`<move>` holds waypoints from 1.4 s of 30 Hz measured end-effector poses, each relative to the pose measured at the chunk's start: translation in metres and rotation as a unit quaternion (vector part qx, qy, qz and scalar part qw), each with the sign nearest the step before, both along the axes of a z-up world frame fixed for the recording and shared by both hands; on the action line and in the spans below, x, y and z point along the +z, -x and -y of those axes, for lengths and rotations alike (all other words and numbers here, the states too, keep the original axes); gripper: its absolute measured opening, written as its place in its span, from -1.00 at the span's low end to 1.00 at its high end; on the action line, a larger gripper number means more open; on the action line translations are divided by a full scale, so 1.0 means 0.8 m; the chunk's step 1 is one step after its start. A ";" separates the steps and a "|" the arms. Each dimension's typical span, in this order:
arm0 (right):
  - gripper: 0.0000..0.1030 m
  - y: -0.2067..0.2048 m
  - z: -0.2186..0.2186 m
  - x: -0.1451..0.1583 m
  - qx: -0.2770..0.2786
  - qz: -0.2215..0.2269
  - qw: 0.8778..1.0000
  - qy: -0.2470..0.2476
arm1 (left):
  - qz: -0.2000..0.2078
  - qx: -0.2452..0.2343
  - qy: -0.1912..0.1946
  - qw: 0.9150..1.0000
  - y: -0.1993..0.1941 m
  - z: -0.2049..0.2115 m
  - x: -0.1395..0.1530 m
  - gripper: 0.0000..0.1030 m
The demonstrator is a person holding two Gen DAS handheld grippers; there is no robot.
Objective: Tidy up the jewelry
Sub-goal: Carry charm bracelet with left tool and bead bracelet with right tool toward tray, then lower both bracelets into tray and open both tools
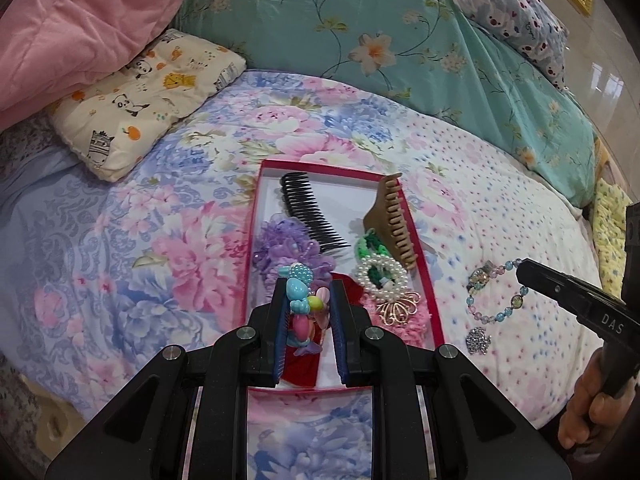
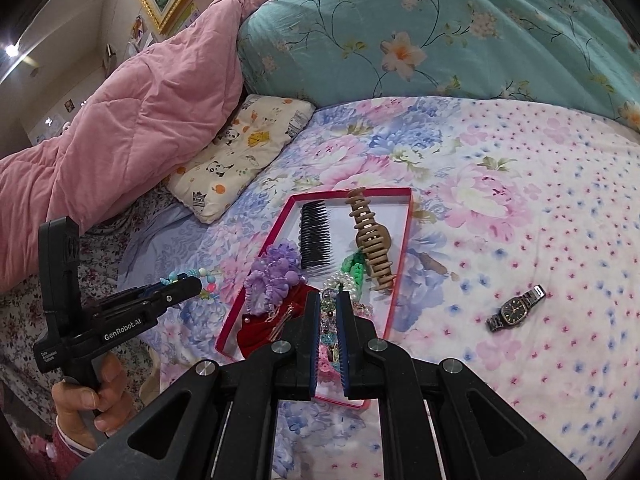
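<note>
A red-rimmed box [image 1: 430,292] [image 2: 256,276] lies on the bed with a black comb [image 1: 312,212], a tan hair claw [image 1: 394,220], a purple flower scrunchie [image 1: 280,248], a pearl bracelet [image 1: 380,276] and a pink scrunchie with a gold flower clip [image 1: 400,312] in it. My left gripper [image 1: 308,300] is shut on a colourful bead bracelet [image 1: 298,292] above the box's near end. My right gripper [image 2: 329,308] is shut on a pastel glass-bead bracelet [image 1: 496,300] [image 2: 326,316], held beside the box's right rim.
A silvery trinket [image 1: 478,340] lies on the floral sheet right of the box. A dark wristwatch [image 2: 516,310] lies further right. A cartoon pillow [image 1: 140,100], a pink quilt [image 1: 80,28] and a teal quilt [image 1: 380,40] are behind.
</note>
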State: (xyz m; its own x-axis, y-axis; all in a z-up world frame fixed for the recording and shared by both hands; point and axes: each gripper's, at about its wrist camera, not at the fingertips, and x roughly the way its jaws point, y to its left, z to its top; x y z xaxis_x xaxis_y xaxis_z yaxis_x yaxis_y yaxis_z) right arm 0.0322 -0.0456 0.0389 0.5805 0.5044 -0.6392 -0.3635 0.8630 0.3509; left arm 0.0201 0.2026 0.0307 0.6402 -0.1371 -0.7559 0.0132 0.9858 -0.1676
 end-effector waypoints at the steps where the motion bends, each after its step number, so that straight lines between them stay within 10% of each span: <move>1: -0.86 0.000 -0.001 0.000 0.001 0.000 1.000 0.000 | 0.000 0.001 0.000 1.000 0.000 -0.002 0.000 -0.67; 42: -0.86 -0.056 -0.075 -0.085 0.066 -0.078 0.995 -0.004 | -0.071 -0.031 0.019 0.997 -0.042 0.009 -0.077 -0.67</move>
State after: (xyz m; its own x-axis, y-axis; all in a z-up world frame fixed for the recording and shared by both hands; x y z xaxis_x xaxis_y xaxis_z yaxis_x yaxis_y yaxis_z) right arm 0.0768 0.0140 -0.0288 0.4025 0.5760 -0.7115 -0.4147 0.8076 0.4192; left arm 0.0540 0.1952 -0.0309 0.5160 -0.2033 -0.8321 0.0479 0.9768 -0.2089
